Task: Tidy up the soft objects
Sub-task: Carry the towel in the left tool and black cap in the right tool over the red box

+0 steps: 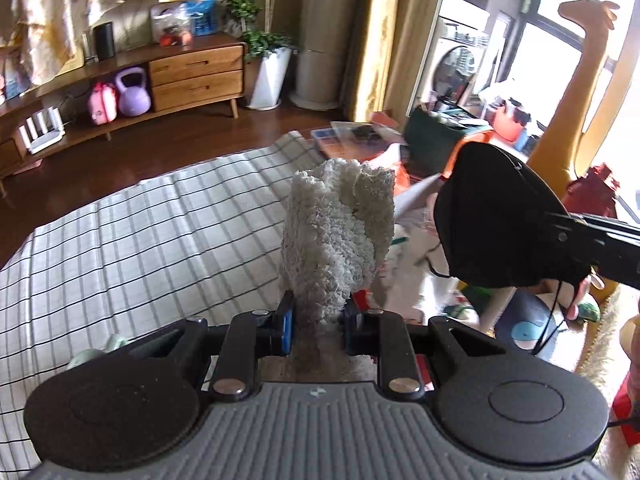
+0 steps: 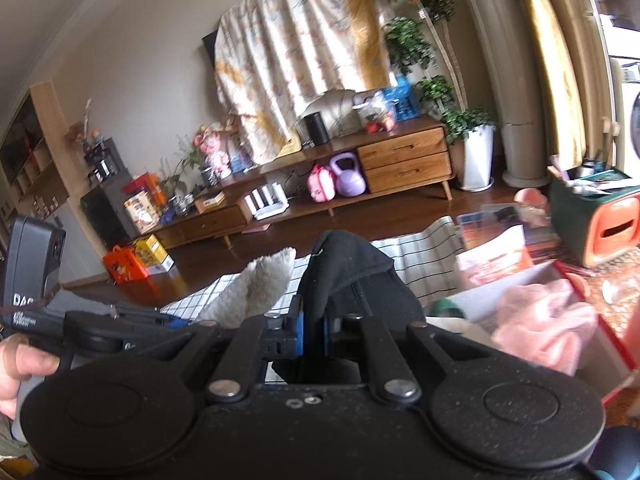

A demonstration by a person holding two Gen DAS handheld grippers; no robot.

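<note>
Pinching a shaggy white cloth (image 1: 336,240), left gripper (image 1: 318,316); right gripper (image 2: 314,324) clamps black fabric (image 2: 344,276).

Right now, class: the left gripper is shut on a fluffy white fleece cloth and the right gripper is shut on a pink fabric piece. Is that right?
Not quite. The right gripper is shut on a black fabric piece, not pink, as the right wrist view shows. The left gripper does hold the fluffy white fleece cloth.

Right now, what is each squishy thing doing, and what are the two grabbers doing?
Left gripper: shut on the fluffy white cloth.
Fluffy white cloth: held up above the checked sheet.
Right gripper: shut on the black cloth.
Black cloth: held up, bunched.
Pink fluffy cloth: lying loose in the box.
</note>
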